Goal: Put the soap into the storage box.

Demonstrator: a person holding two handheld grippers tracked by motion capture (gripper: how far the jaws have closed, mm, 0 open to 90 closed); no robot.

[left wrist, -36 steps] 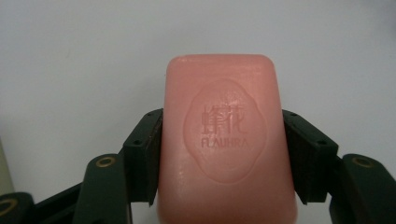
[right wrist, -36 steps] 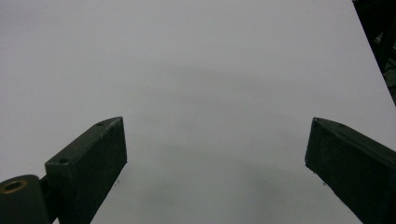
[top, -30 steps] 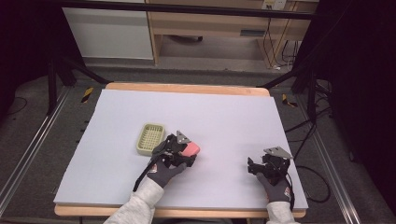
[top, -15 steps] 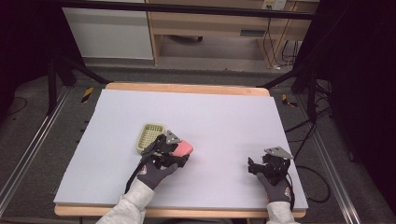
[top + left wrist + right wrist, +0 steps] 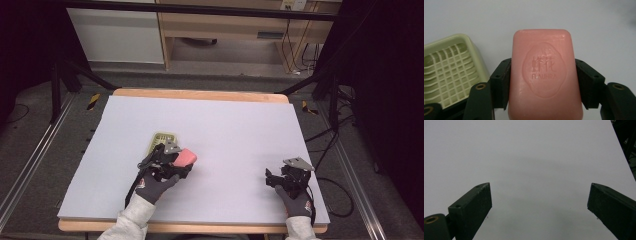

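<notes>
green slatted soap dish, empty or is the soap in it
Empty. The green slatted soap dish shows bare slats; the pink soap bar sits clamped in the left gripper's jaws beside it.

Even overhead light, soft shadows, dim dark surroundings.

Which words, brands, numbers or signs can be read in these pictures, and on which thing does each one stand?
"FLAUHRA", as it seems to read, pressed into the oval stamp on the pink soap held in the left gripper; the letters are shallow, so the spelling is not certain.
Two Chinese characters stand above that word on the soap; too faint to read surely.
The green soap dish bears no text.
</notes>
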